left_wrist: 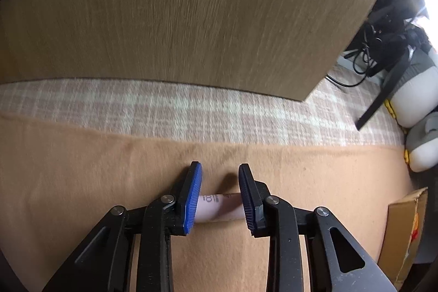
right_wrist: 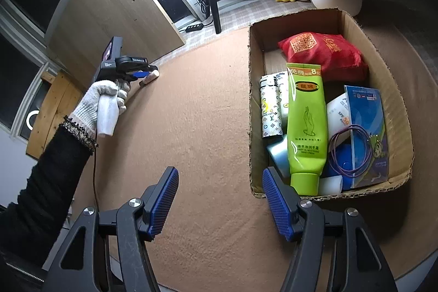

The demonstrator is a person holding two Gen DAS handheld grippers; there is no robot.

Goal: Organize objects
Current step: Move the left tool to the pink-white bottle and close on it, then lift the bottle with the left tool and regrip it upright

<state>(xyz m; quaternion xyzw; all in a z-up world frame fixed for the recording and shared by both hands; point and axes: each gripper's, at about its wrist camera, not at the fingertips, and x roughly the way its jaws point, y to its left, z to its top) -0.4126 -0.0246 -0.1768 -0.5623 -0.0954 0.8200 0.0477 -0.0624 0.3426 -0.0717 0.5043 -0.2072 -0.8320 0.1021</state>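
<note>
Because the small tube [left_wrist: 219,207] lies alone on the tan mat [left_wrist: 82,182], well apart from the cardboard box [right_wrist: 353,26], my left gripper [left_wrist: 219,196] clamps it crosswise; my right gripper [right_wrist: 220,199] hangs apart, empty, near the box.

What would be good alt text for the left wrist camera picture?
The left gripper, with blue pads, grips a small pale tube lying crosswise on a tan blanket. Beyond the blanket are a checked rug, a wooden panel and, at the right edge, a cardboard box.
</note>
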